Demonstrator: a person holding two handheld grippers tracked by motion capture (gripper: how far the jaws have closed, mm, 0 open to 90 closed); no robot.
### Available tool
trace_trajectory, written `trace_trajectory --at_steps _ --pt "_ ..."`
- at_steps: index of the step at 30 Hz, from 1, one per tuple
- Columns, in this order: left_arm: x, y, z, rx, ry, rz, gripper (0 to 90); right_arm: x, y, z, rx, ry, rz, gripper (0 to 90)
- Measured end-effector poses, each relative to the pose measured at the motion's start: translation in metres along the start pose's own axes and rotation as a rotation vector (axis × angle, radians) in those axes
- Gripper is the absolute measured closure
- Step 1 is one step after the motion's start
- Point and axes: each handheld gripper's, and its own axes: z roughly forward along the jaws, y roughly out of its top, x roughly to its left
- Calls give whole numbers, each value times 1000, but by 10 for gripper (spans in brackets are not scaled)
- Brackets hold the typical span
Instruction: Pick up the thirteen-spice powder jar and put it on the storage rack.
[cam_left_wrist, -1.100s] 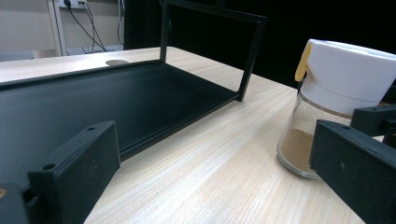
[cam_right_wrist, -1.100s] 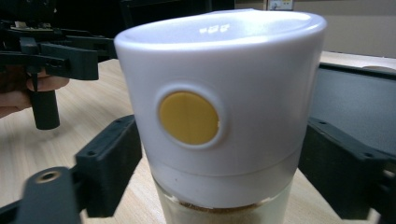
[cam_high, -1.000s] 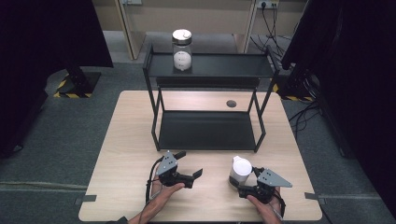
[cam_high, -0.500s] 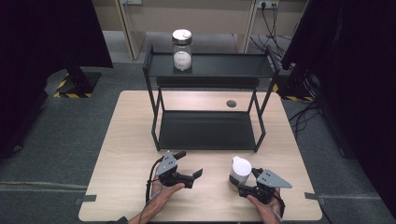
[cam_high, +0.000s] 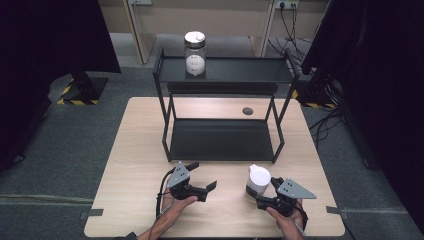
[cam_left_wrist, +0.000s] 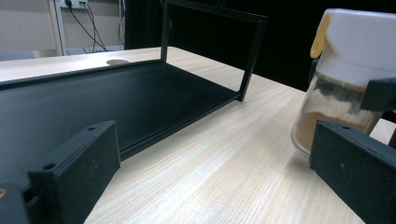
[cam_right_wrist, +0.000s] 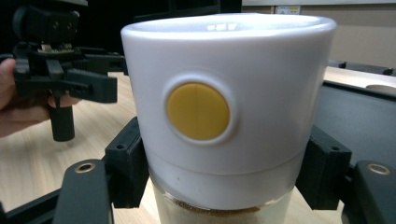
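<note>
A glass jar with a white lid, a yellow button and tan powder stands on the table near the front right. My right gripper is shut on it. In the right gripper view the black pads press both sides of the jar just under the lid. My left gripper is held open to the left of the jar, with nothing between its jaws. In the left gripper view the jar stands beyond the right jaw.
A black two-level shelf rack stands on the middle of the wooden table, just beyond both grippers. A second jar with a white lid sits on its top shelf at the left. A round cable hole lies behind the rack.
The right gripper's jaws look drawn in tighter on the jar than a second ago. Both hands stay about where they were.
</note>
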Motion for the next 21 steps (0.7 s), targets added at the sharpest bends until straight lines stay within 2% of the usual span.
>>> trace_trajectory --at_steps 13,21 --pt "0 0 0 0 -1 -1 13 -6 29 6 -3 29 -13 309" --pt "0 0 0 0 0 -2 14 -8 43 9 -11 42 -4 310"
